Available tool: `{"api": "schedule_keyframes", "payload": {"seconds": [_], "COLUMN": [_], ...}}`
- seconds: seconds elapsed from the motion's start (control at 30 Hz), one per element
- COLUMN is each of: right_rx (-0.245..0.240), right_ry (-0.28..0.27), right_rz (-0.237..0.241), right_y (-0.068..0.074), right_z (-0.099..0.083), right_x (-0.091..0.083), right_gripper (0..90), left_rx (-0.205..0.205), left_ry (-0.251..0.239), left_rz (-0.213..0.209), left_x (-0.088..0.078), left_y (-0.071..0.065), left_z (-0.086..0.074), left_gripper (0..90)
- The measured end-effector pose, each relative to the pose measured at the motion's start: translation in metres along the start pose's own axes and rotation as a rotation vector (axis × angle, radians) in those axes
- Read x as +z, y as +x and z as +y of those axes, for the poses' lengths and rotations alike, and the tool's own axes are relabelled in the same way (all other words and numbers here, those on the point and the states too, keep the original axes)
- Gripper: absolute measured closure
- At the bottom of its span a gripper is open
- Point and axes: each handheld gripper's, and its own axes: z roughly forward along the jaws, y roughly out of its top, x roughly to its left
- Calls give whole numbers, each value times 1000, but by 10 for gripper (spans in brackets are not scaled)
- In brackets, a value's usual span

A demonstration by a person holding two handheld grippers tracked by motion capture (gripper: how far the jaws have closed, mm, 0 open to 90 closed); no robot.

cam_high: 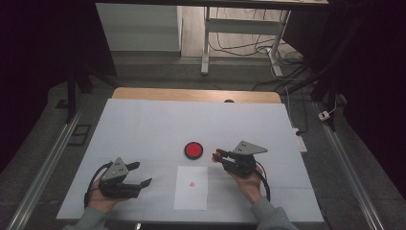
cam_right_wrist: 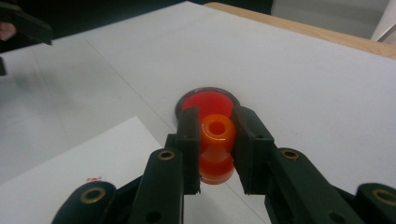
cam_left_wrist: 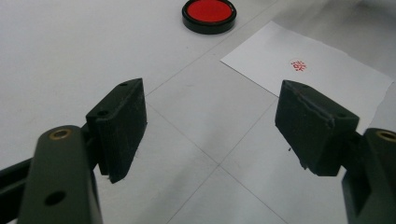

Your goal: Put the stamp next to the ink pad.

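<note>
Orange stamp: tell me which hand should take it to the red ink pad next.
Right. The right gripper is already shut on the orange stamp, just short of the red ink pad. The left gripper is open, holds nothing and sits farther away.

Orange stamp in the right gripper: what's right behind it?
The red ink pad lies behind the orange stamp held by the right gripper; the pad's near part is covered.

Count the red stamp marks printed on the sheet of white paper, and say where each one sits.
1. A single small red mark sits near the middle of the white paper, which lies on the table between the two hands, just in front of the red ink pad.
</note>
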Motion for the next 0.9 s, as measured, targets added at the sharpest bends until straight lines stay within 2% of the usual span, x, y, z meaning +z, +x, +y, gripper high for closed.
{"api": "schedule_keyframes", "payload": {"seconds": [0.27,0.5,0.7,0.9], "right_rx": [10,18,1,-3], "right_ry": [50,72,125,137], "right_rz": [-23,-37,-52,-48], "right_y": [-8,-10,-10,-9], "right_z": [-4,-9,-14,-15], "right_x": [26,33,41,42], "right_gripper": [733,732,731,730], "left_rx": [-6,-7,-10,-10], "left_ry": [3,8,8,8], "left_rz": [7,8,11,12], "left_x": [1,2,2,1], "left_y": [1,1,1,2], "left_z": [0,0,-1,-1], "left_gripper": [254,254,254,254]}}
